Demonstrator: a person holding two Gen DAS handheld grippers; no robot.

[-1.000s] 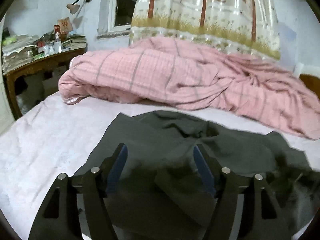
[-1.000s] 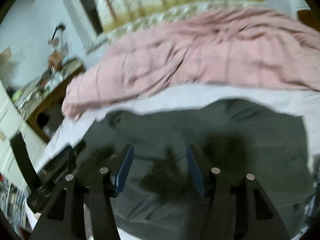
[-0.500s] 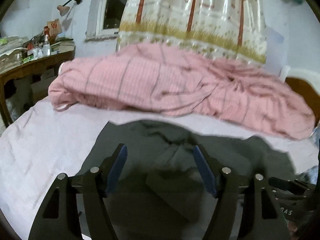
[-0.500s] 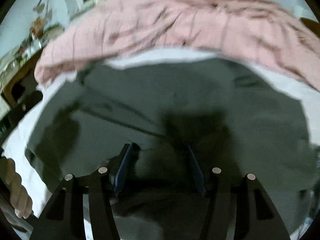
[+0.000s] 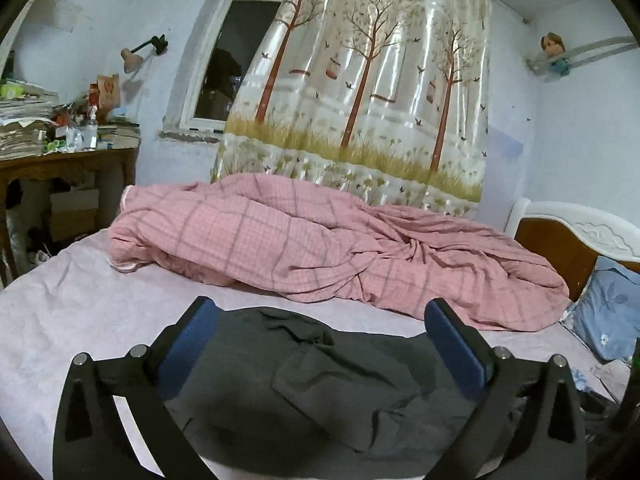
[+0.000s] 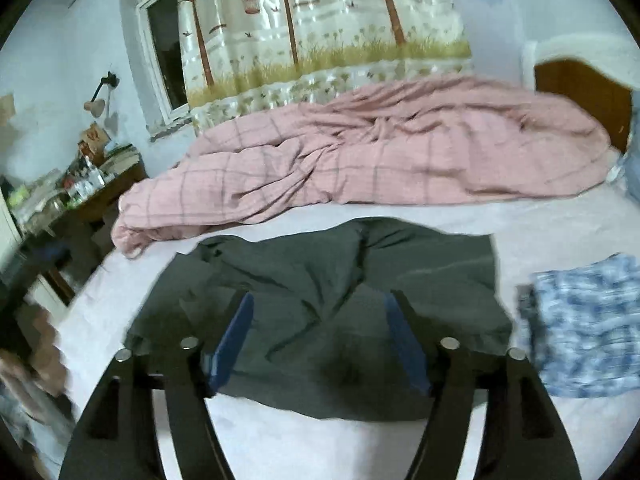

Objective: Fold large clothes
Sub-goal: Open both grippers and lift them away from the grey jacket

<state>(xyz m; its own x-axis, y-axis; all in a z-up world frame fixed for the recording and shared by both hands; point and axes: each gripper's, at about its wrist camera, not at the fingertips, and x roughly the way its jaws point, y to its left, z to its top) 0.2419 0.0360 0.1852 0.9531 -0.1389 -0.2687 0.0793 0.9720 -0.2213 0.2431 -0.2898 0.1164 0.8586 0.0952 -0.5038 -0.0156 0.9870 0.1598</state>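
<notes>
- The dark grey garment (image 6: 332, 300) is lying crumpled on the pale bed sheet (image 5: 80, 320), its near edge showing bare sheet in front in the right wrist view.
- The left gripper (image 5: 320, 322) is spreading its jaws wide above the cloth — nothing is pinched.
- The right gripper (image 6: 320, 320) is opening too, gripping nothing.
- The pink checked quilt (image 5: 320, 248) is bounding the far side; a blue patterned cloth (image 6: 584, 328) is lying just beside the garment's right edge.
- Open sheet is stretching off to the left.
</notes>
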